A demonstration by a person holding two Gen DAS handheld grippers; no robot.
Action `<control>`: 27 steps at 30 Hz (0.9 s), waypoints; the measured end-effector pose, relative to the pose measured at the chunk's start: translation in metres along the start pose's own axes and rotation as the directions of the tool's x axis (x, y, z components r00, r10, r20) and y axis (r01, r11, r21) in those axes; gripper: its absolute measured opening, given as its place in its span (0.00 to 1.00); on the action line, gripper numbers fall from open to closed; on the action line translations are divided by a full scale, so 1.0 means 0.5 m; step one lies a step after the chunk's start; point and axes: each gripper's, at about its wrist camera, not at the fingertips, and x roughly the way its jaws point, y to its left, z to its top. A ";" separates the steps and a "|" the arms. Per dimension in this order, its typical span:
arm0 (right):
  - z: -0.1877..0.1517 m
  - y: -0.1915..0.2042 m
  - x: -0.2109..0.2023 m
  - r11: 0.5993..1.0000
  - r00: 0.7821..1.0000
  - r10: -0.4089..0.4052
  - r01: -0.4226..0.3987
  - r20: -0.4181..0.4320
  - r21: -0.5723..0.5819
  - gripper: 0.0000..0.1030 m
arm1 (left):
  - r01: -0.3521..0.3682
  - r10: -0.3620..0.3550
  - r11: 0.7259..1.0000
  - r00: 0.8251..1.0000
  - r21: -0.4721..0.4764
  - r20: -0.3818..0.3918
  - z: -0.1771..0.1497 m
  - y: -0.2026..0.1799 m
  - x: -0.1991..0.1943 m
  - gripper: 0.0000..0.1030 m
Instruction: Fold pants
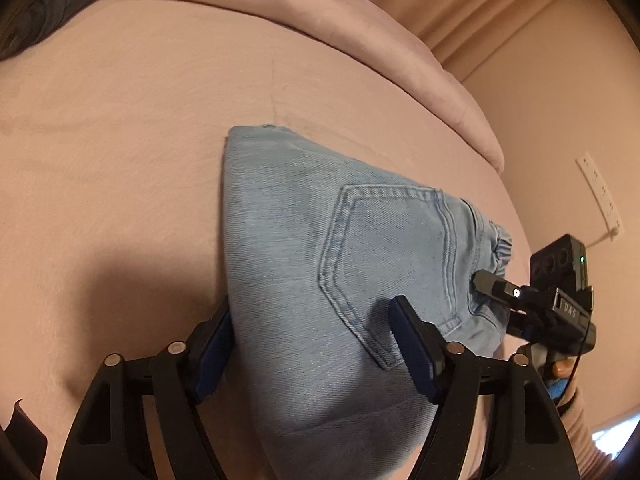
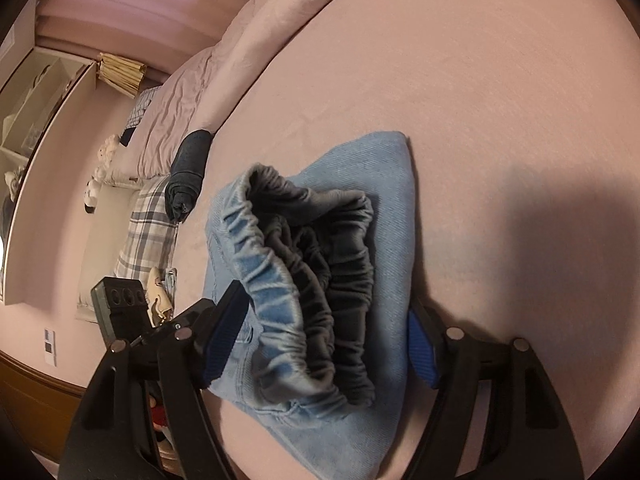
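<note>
Light-blue denim pants [image 1: 320, 248] lie on a matt, soft pink cloth bedsheet [image 1: 120, 160].

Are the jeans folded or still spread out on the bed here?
Folded. The jeans lie as one compact bundle on the pink bed, back pocket on top; the elastic waistband gapes open at one end.

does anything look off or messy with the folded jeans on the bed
Mostly tidy: the jeans lie in a compact fold on the pink bed. One thing stands out: the elastic waistband gapes open and stands up bunched instead of lying flat. Both tongs, left and right, straddle the bundle with jaws open.
</note>
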 end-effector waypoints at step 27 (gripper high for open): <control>0.078 0.139 -0.052 0.980 0.983 0.047 -0.011 0.176 -0.198 0.36 | -0.101 0.072 0.986 0.977 0.136 0.200 0.152 -0.077 -0.080 0.19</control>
